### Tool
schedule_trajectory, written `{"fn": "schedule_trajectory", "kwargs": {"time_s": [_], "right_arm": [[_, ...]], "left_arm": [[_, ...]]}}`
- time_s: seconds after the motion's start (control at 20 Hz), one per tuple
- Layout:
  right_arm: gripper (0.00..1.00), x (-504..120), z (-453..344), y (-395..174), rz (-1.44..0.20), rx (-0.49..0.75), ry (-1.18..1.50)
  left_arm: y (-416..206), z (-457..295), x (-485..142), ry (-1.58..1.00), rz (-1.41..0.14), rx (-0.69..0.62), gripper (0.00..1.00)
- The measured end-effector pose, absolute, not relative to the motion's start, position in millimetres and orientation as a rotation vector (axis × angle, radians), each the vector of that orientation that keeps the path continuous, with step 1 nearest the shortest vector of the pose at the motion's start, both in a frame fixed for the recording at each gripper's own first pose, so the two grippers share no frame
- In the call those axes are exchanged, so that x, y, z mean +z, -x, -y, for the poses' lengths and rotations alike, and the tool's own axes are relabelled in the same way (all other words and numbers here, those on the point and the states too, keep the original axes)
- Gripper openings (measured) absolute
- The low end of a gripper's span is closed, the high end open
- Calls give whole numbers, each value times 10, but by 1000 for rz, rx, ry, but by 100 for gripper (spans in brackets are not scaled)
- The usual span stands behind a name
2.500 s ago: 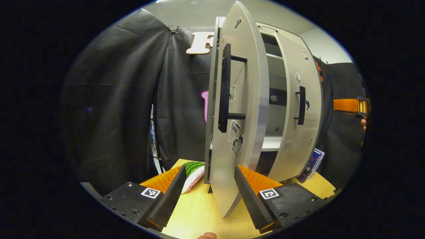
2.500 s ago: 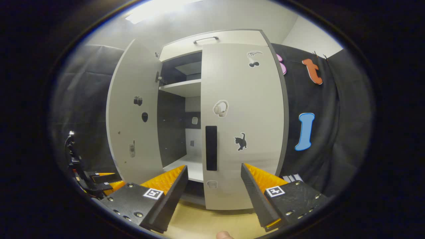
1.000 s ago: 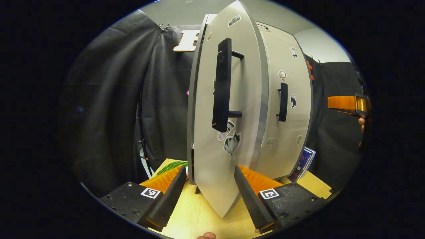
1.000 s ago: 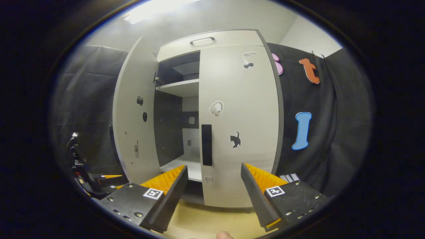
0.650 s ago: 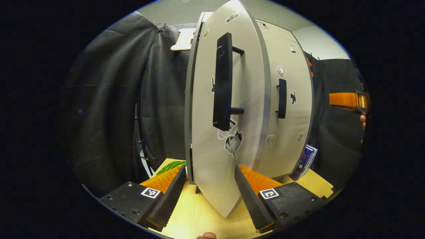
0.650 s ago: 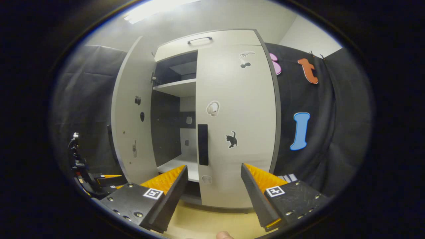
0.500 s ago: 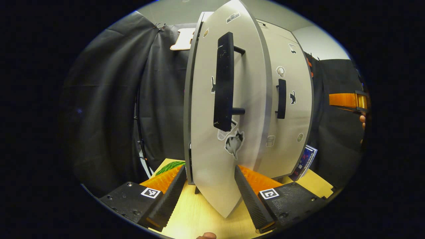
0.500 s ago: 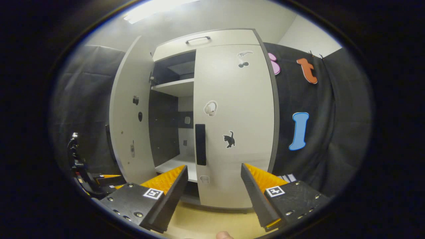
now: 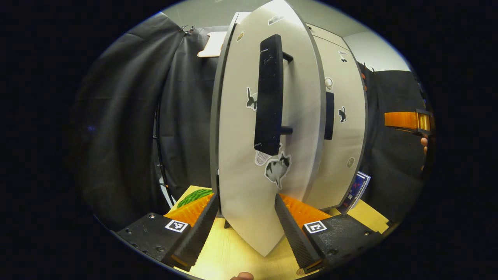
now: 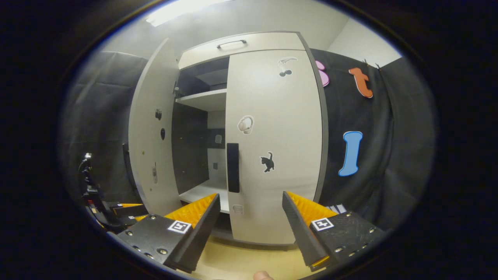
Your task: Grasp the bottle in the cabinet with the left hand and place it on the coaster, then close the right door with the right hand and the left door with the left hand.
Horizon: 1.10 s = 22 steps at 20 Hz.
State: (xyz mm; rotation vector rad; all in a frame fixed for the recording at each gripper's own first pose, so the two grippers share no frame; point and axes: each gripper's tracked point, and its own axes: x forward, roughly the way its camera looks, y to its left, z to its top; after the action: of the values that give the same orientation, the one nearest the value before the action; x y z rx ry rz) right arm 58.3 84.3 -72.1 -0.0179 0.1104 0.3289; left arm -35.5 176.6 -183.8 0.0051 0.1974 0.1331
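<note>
Left gripper [image 9: 243, 229] low over tabletop [image 9: 233, 252], fingers spread wide, holding nothing, lower edge of left door [image 9: 268, 186] between them – likely pushing it shut. Right door [image 10: 272, 147] flush with cabinet [image 10: 241, 42], so right gripper [image 10: 251, 229] idle in front, fingers apart, empty. Bottle and coaster: cannot tell where

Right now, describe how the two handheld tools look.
The left tool and the right tool look alike. Each has two wedge-shaped fingers with ribbed inner faces, tapering forward from black blocks fixed with small screws. Each block carries a square black-and-white marker tag.
</note>
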Motion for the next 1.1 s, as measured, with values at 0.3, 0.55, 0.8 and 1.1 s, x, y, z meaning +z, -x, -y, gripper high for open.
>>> {"fn": "schedule_trajectory", "kwargs": {"time_s": [0.3,0.55,0.8,1.1], "right_arm": [[96,-714,-725,-611,-107,306,29],[96,-728,-618,-602,-106,284,35],[96,-730,-569,-583,-105,282,35],[96,-711,-535,-544,-101,288,31]], "left_arm": [[153,-1391,-1829,-8,-189,50,93],[76,-1167,-1773,1,-174,13,93],[44,-1075,-1663,19,-155,6,93],[60,-1023,-1406,22,-116,15,93]]}}
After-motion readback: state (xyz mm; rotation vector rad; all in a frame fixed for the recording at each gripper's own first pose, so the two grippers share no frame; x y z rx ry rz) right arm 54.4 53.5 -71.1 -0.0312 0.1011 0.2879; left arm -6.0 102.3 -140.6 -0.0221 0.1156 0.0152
